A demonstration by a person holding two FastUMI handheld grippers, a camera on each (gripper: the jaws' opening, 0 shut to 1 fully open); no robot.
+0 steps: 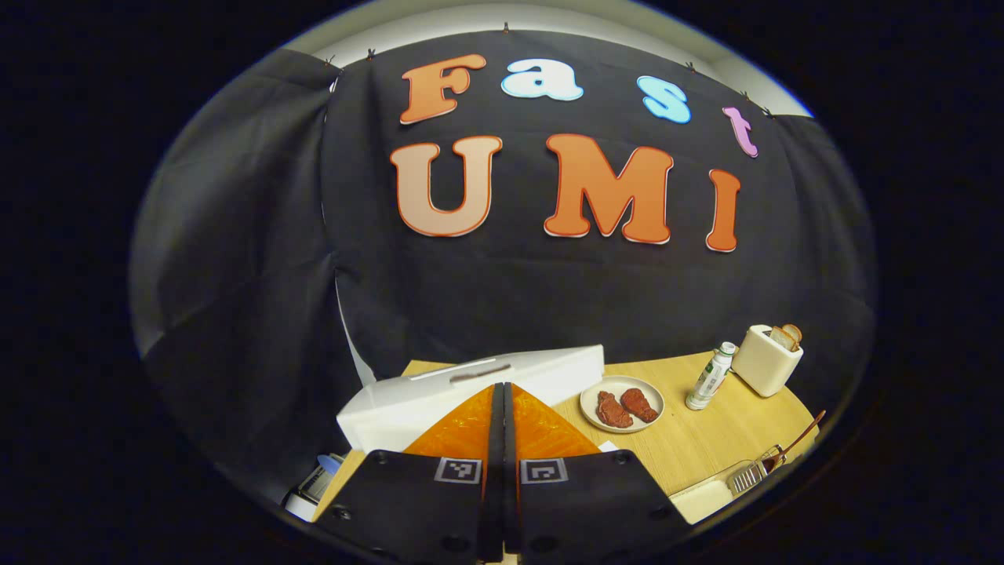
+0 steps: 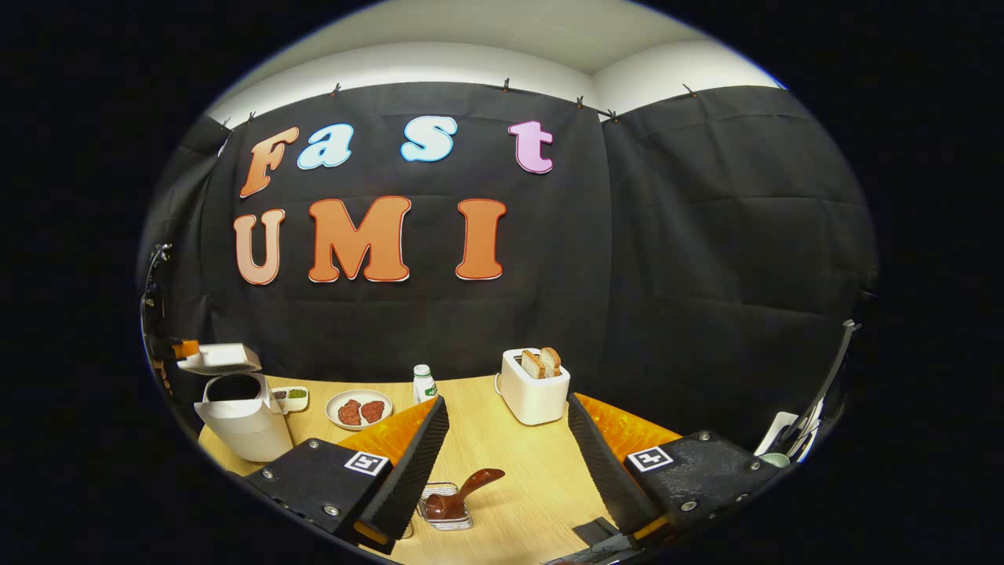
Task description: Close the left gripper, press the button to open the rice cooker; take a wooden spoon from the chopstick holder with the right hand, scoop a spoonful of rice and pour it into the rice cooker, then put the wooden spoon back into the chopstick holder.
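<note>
The white rice cooker [image 2: 239,424] stands at the table's far left in the right gripper view, its lid [image 2: 220,358] raised and its dark inside showing. In the left gripper view the lid [image 1: 439,392] lies close in front of my left gripper [image 1: 502,388], which is shut with nothing between its fingers. The wooden spoon [image 2: 464,493] rests in the metal mesh chopstick holder [image 2: 447,514], just below and between the fingers of my open right gripper [image 2: 506,402]. The left gripper view has the holder [image 1: 749,475] and the spoon's handle [image 1: 800,435] at the lower right.
On the wooden table [image 2: 502,455] stand a white toaster [image 2: 533,388] with bread, a small bottle [image 2: 424,384], a plate of two meat pieces [image 2: 359,410] and a small dish [image 2: 290,398]. A pale container [image 1: 702,498] sits beside the holder.
</note>
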